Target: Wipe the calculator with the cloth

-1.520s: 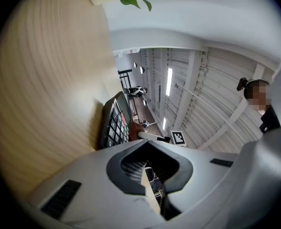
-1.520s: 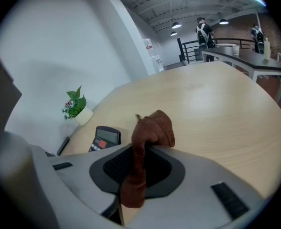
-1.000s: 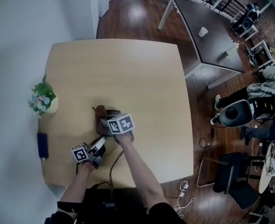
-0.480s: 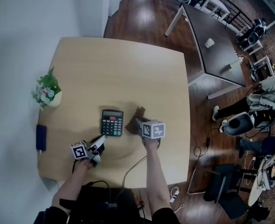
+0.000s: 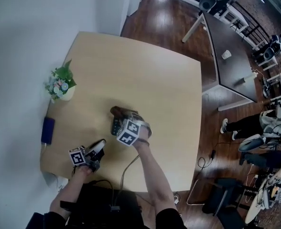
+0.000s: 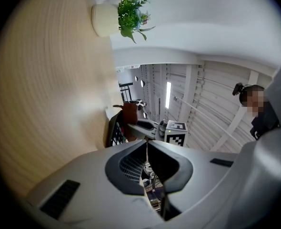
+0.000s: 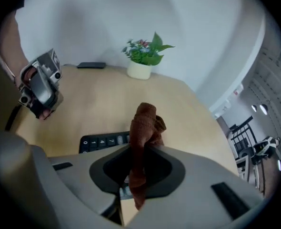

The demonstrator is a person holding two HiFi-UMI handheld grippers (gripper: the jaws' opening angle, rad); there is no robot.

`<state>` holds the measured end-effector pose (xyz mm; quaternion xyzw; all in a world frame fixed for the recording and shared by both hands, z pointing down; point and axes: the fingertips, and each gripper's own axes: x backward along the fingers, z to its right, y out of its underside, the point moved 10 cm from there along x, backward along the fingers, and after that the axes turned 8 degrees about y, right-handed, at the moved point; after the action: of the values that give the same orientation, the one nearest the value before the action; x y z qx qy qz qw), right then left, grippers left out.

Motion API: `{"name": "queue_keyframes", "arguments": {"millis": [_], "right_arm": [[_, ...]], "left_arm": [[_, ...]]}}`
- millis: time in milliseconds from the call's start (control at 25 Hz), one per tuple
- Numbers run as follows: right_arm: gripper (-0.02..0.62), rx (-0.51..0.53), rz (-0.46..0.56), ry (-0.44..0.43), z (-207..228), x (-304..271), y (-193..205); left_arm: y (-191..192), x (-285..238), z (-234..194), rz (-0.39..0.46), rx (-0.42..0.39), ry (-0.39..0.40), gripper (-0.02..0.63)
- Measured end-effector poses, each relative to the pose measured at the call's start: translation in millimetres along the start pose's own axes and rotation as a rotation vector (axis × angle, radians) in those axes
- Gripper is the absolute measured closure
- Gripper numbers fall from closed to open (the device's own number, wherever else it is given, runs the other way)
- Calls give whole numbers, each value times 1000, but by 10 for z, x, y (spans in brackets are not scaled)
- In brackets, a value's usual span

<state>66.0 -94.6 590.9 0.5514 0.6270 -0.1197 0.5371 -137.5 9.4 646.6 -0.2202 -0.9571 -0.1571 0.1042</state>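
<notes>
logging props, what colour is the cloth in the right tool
The cloth is reddish brown; right gripper view shows it best.

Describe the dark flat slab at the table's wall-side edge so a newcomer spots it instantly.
Start at the light wooden table, along the edge that meets the pale wall, where a small potted plant stands. Toward the near corner from it lies the slab: dark, thin and rectangular, lying flat, unlike the upright white pot with greenery.

Even, diffuse indoor light; faint sheen on table (image 6: 78, 104); ceiling strip light (image 6: 168, 93) glares in left gripper view; gripper views fisheye-bent, black-cornered; nearest foreground possibly slightly soft.
</notes>
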Motion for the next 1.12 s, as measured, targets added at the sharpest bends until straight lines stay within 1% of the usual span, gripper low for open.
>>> {"name": "queue_keyframes", "arguments": {"millis": [120,240,280,400,440,480,520,560,600,640,720,800,840,880,920,1040,1120], "right_arm": [[531,22,-12,-51,-303,34,-4],[531,38,-20,-121,-584,124,43],[531,49,-25,-161,-700,163,71],[531,77,-52,-317,-1014,312,186],[531,73,-60,-356,-1064,362,229],[531,54,-60,-374,-1061,409,265],[531,18,-53,-372,-992,454,286],[531,-27,-41,-349,-859,492,286],[531,-72,-28,-306,-676,522,269],[531,-107,-18,-244,-463,542,238],[531,-133,1,-78,-22,554,131],[531,-112,17,80,321,495,-9],[531,-87,17,132,420,427,-73],[531,-51,7,156,457,333,-119],[531,-5,-12,154,430,224,-146],[531,123,-69,74,112,-14,-153],[531,150,-75,38,-125,-25,-140]], "left_arm": [[-5,60,59,10,1,14,598],[27,156,-5,16,-1,-2,598],[49,165,-15,17,6,-1,598],[121,122,9,17,48,18,598],[136,115,12,14,54,20,598],[146,111,18,12,56,22,598],[147,112,24,11,54,22,598],[139,119,29,8,48,18,598],[126,138,26,4,36,6,598],[113,164,20,-1,22,-10,598],[103,168,49,-2,15,-10,598],[90,154,97,4,15,3,598],[83,156,113,7,13,7,598],[76,164,124,10,10,10,598],[71,180,127,13,3,10,598],[70,213,149,18,-5,8,598],[57,228,152,12,-9,-4,598]]}}
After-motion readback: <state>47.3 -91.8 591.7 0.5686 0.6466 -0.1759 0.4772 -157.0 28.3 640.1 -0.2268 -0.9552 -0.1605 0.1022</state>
